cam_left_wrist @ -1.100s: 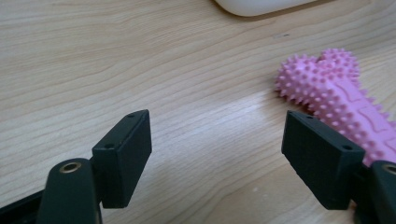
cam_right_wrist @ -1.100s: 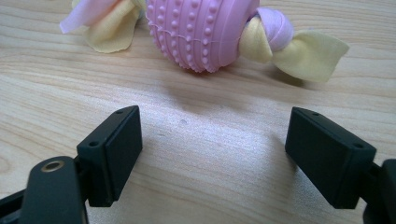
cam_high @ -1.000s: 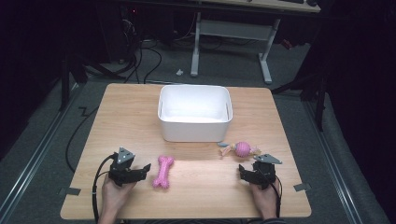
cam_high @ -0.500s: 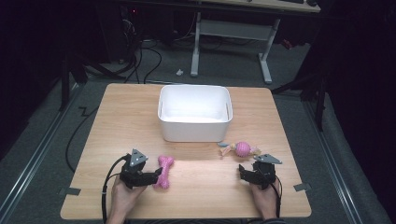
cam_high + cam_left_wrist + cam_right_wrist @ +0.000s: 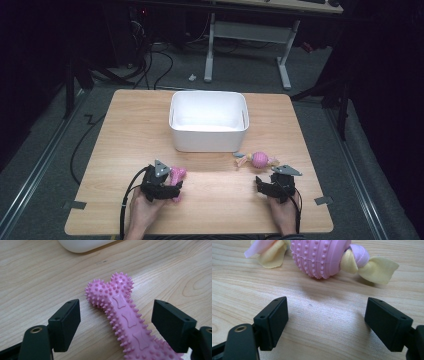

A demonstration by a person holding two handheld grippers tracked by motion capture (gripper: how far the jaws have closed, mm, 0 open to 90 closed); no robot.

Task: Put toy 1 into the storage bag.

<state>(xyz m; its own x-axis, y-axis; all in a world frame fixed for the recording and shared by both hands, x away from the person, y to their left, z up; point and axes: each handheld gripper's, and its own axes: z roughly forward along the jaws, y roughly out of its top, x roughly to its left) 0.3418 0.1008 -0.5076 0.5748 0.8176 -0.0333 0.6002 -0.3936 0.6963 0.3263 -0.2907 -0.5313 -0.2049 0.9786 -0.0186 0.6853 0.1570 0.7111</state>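
From above, the left gripper (image 5: pixel 172 187) has slid across the desk (image 5: pixel 125 130) onto the pink spiked bone (image 5: pixel 177 175), whose shaft, in its own view, now lies between spread fingers (image 5: pixel 65 323) ready for closing, while the right gripper's (image 5: pixel 334 325) fingers wait apart before the knotted ball toy (image 5: pixel 320 257).

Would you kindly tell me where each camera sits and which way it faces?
High view: above the near table edge, facing forward-down on the white bin; both hands show.
Left gripper view: rides the left tongs, open around the pink bone toy.
Right gripper view: rides the right tongs, open, facing the pink ball toy.
Shared: both toys appear in the high view too.
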